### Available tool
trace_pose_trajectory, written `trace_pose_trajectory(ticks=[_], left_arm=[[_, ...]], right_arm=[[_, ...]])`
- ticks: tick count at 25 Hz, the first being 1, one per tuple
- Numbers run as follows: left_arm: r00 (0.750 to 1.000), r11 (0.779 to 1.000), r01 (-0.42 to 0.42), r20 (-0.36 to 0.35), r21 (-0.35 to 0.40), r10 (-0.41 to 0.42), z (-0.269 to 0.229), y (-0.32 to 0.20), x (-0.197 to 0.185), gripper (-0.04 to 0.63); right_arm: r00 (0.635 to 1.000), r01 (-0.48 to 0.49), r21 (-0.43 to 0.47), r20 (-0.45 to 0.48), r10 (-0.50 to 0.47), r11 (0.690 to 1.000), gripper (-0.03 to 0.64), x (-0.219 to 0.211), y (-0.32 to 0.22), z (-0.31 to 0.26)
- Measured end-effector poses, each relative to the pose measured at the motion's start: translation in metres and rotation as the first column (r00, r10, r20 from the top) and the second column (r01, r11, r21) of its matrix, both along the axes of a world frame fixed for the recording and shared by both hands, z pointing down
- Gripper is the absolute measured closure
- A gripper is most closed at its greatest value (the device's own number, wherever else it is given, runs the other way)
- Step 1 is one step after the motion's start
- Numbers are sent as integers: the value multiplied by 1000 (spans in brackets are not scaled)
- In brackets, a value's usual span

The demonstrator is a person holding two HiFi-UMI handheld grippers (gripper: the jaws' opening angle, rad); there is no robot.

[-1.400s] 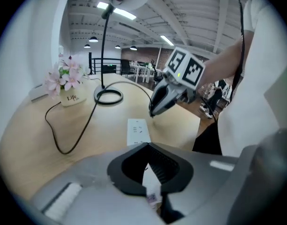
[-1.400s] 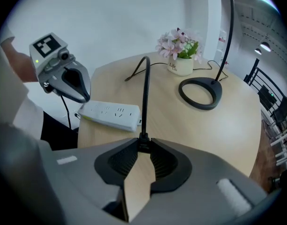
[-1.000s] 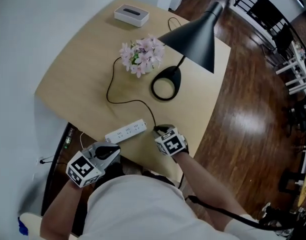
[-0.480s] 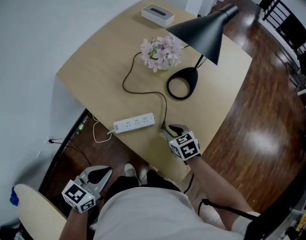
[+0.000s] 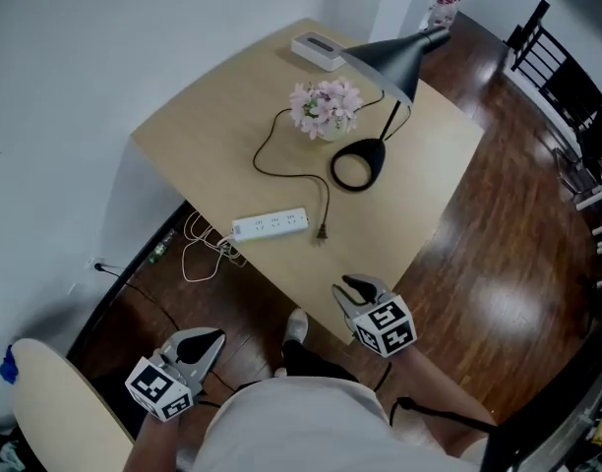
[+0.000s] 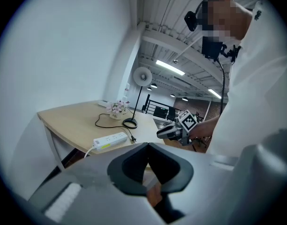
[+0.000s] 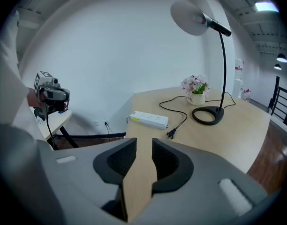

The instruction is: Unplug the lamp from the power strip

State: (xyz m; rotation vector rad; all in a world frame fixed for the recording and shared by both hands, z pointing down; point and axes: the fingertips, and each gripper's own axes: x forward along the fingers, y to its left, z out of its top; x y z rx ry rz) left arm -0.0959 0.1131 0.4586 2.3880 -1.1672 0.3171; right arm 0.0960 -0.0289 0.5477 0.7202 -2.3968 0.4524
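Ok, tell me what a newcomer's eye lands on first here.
The tall black cone-shade lamp stands toward the far side of the pale wooden table, beside a small pot of pink flowers. Its black plug lies loose next to the white power strip near the front edge.

Indoor workspace of the office or studio kind, loft-like in look. A pale wooden table [image 5: 222,136] stands against a plain white wall [image 5: 85,57] on a dark polished wooden floor [image 5: 498,254]. On the table are a black desk lamp [image 5: 390,59], a small pot of pink flowers [image 5: 326,106], a white box [image 5: 317,49] and a white power strip [image 5: 270,225]. Black chairs [image 5: 567,87] stand across the floor. The left gripper view shows a high open ceiling [image 6: 181,46] with bare beams and strip lights [image 6: 170,67]. The right gripper view shows a dark railing [image 7: 276,95] at the far side.
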Motion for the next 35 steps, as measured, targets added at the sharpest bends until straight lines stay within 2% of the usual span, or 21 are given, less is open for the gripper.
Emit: trace_pose_trajectory(ticks=[4, 8, 12, 15, 21, 23, 27, 31, 35], left_arm=[[995, 997, 68, -80, 40, -64, -5, 54, 8, 589], [981, 991, 114, -164, 66, -102, -5, 103, 21, 589], [977, 991, 122, -184, 62, -109, -2, 144, 38, 573], [981, 990, 119, -163, 73, -106, -8, 171, 53, 572], [991, 981, 135, -19, 137, -133, -30, 195, 79, 574], [989, 977, 145, -21, 158, -144, -39, 194, 95, 574], [988, 973, 148, -69, 179, -138, -57, 192, 144, 576], [994, 972, 102, -56, 211, -92, -70, 196, 202, 578], [994, 969, 104, -60, 224, -93, -79, 214, 245, 578]], right_arm=[[999, 29, 55, 38, -31, 998, 506, 13, 63, -32], [997, 25, 73, 75, -31, 997, 506, 28, 127, -52], [995, 39, 71, 92, -45, 997, 506, 42, 182, -63], [992, 54, 90, 111, -64, 994, 506, 54, 210, -78], [982, 109, 159, 137, -132, 981, 506, 80, 237, -107], [978, 116, 177, 153, -143, 977, 505, 94, 242, -119], [969, 129, 210, 181, -168, 969, 503, 131, 251, -138], [964, 139, 227, 193, -185, 964, 504, 172, 264, -144], [954, 161, 239, 211, -213, 958, 503, 205, 279, -152]])
